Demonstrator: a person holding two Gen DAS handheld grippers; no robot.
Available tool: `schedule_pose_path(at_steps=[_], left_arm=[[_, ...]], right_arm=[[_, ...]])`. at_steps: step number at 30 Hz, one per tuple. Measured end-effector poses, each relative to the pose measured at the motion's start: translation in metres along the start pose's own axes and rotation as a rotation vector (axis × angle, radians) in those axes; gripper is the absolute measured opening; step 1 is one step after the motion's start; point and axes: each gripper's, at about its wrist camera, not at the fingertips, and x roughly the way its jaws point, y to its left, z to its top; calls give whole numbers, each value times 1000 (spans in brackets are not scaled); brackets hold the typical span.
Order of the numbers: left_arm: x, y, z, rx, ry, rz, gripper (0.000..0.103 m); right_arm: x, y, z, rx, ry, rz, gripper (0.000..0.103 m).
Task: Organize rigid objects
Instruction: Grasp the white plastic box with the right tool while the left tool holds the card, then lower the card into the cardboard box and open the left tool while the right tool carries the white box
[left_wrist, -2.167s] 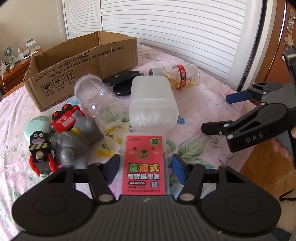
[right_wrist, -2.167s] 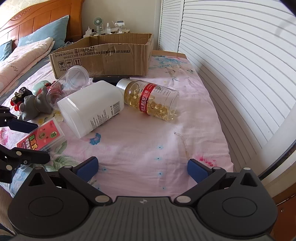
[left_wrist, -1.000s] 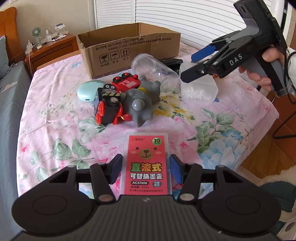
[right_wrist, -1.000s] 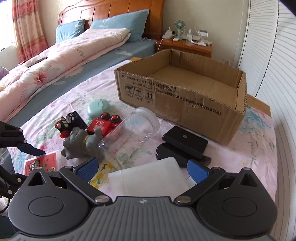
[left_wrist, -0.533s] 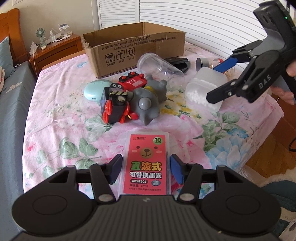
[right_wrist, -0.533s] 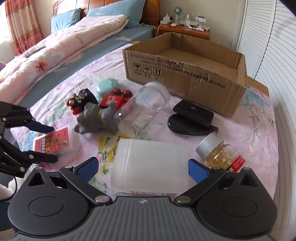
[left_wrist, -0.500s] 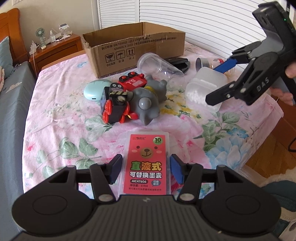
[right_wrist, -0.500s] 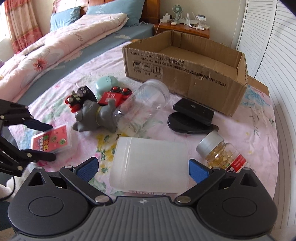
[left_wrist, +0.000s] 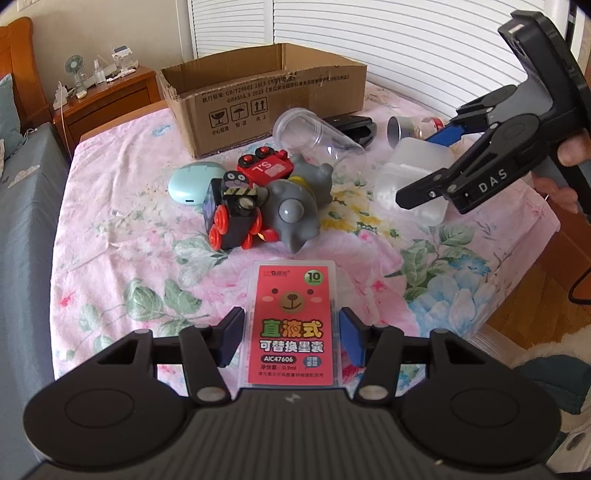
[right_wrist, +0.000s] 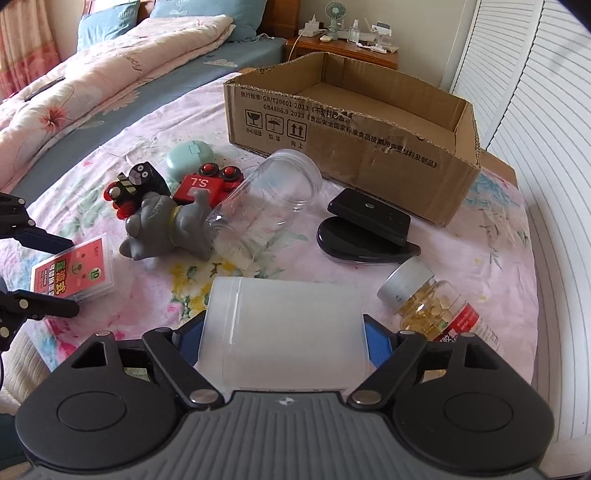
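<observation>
My right gripper (right_wrist: 283, 341) straddles the white tub (right_wrist: 282, 328) lying on the bedspread, pads seemingly touching its sides; left gripper (left_wrist: 291, 336) clamped on the card pack (left_wrist: 291, 325); I should squeeze squarely, lift level, clear the pill bottle (right_wrist: 439, 314), then carry to the box (right_wrist: 354, 147).

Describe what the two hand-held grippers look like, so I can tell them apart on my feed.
Both share one design: black linkage arms with silver pivot screws, blue finger pads and a ribbed dark grey body. The left hand-held gripper shows a small lightning-bolt mark. The right hand-held gripper carries white "DAS" lettering on its side, a grey pistol handle and a bare hand.
</observation>
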Motion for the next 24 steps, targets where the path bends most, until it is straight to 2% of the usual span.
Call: schedule_pose_path(at_steps=[12, 18, 24], left_arm=[[-19, 0, 30, 45, -37, -15, 55], [-24, 10, 72, 62, -83, -29, 55], [-11, 33, 134, 82, -150, 7, 55]], right_arm=[[-28, -6, 7, -26, -33, -3, 86], [-46, -15, 25, -33, -91, -2, 86], [-55, -32, 53, -17, -153, -10, 86]])
